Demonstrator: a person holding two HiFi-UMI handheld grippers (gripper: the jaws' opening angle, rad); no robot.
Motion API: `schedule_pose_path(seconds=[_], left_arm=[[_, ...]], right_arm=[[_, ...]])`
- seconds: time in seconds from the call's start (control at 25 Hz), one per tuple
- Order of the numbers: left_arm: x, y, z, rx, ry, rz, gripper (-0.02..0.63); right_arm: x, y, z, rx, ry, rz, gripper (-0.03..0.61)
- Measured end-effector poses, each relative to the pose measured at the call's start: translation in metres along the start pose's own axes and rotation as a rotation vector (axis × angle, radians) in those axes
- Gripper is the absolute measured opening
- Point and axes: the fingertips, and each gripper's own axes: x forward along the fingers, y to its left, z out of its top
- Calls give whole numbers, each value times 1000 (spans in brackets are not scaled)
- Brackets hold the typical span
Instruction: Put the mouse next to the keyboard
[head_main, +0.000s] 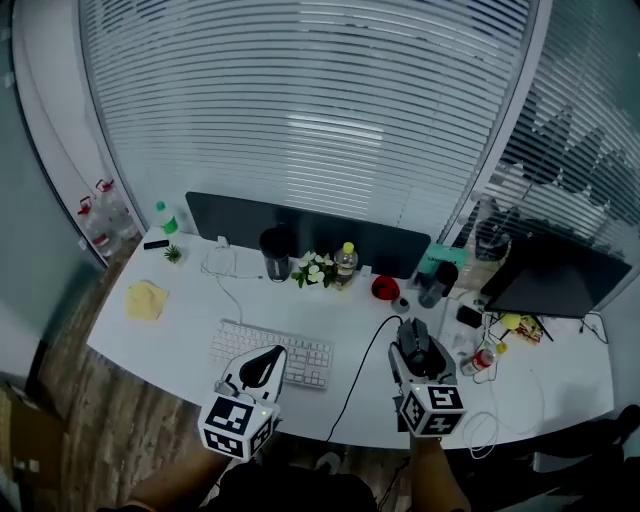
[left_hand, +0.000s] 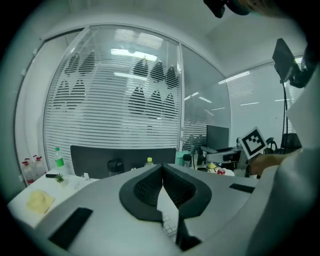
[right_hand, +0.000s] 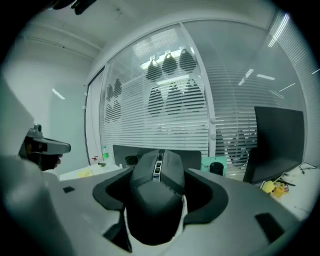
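Head view: a white curved desk (head_main: 180, 335) stands before a curved glass wall with horizontal blinds (head_main: 320, 110), and wood flooring (head_main: 70, 390) shows at the near left. A long dark panel (head_main: 235, 222) runs along the far edge of the desk, and a black monitor (head_main: 560, 278) stands at the far right. A white keyboard (head_main: 300, 352) lies near the front edge, left of centre, with a yellow cloth (head_main: 146, 300) further left.

Along the far side stand a green-capped bottle (head_main: 163, 217), a small potted plant (head_main: 173, 254), a black cup (head_main: 276, 253), a bunch of white flowers (head_main: 315, 269) and a yellow-capped bottle (head_main: 345, 263). What the cup and the bottles hold cannot be made out. A teal box (head_main: 440, 262) sits further right, and a small red-capped bottle (head_main: 479, 360) lies on its side near the right.

The left gripper (head_main: 268, 358) hovers over the near edge of the keyboard, its jaws pressed together with nothing between them. The right gripper (head_main: 415, 352) is clenched on the black mouse (head_main: 412, 335), one jaw against each side. The mouse is right of the keyboard and well apart from it, and its cable (head_main: 360, 370) trails toward the near edge.
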Motion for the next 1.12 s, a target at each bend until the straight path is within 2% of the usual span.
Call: schedule_pose_path(seconds=[0.2, 0.44, 0.6, 0.8, 1.12], left_arm=[[2, -5, -17, 33, 31, 54, 29], [0, 2, -37, -52, 63, 140, 29], [-6, 15, -48, -62, 74, 210, 29], [-8, 18, -62, -85, 100, 221, 29], [-1, 21, -81, -59, 158, 223, 29]], right_arm=[[31, -10, -42, 3, 77, 17, 301], [60, -13, -94, 1, 185, 52, 301], [77, -17, -128, -20, 239, 62, 301], [94, -18, -170, 1, 313, 69, 301], [113, -20, -234, 20, 444, 46, 300]])
